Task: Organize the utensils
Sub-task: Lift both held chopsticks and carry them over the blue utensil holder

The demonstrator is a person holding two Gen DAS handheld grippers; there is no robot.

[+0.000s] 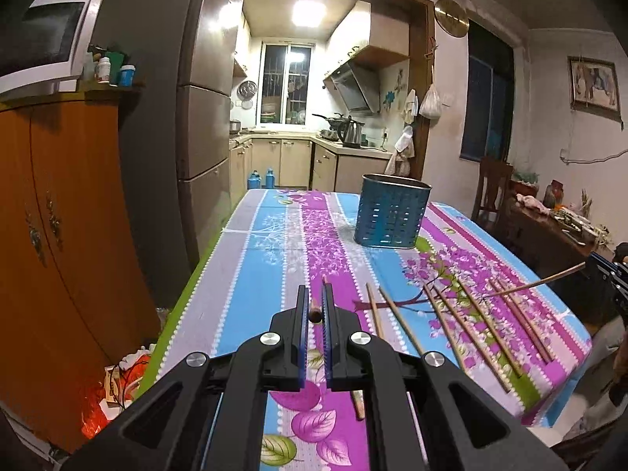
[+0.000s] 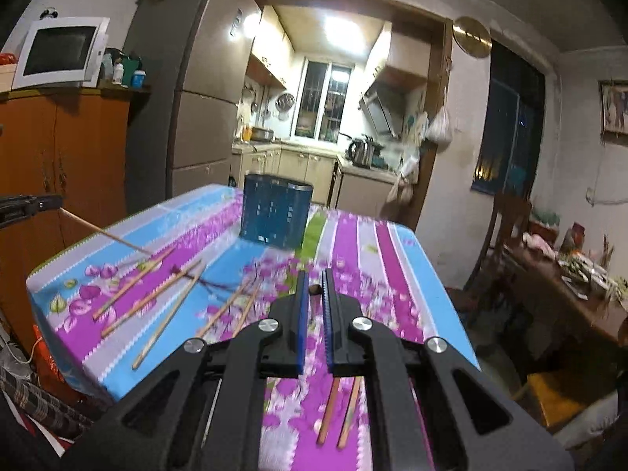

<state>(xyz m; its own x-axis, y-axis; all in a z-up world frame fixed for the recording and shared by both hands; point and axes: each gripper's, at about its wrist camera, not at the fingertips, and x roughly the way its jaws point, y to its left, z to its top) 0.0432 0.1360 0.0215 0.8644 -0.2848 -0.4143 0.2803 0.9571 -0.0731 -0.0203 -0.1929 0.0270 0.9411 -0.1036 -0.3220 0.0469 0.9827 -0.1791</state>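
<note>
A bench [image 1: 274,235] draped in a floral cloth of blue, purple and grey stripes fills the foreground of a dim dining room, with a lit kitchen seen through the doorway behind it. Toward the far end of the bench stands a blue perforated utensil holder [image 1: 390,214], upright and with nothing visible above its rim. Nearer the cameras, loose wooden chopsticks [image 1: 467,325] lie scattered on the cloth, some in rough pairs, well apart from the holder.

The left gripper [image 1: 314,306] is raised above the bench, its fingers closed on a single chopstick [image 1: 315,311] whose blunt end shows between the blue pads; in the right wrist view this stick slants from the gripper down toward the scattered ones. The right gripper [image 2: 314,294] is likewise held above the cloth, its fingers clamped on another chopstick [image 2: 314,289], seen end-on between the pads; from the left wrist view its shaft [image 1: 537,282] angles in from the right edge over the loose sticks.
</note>
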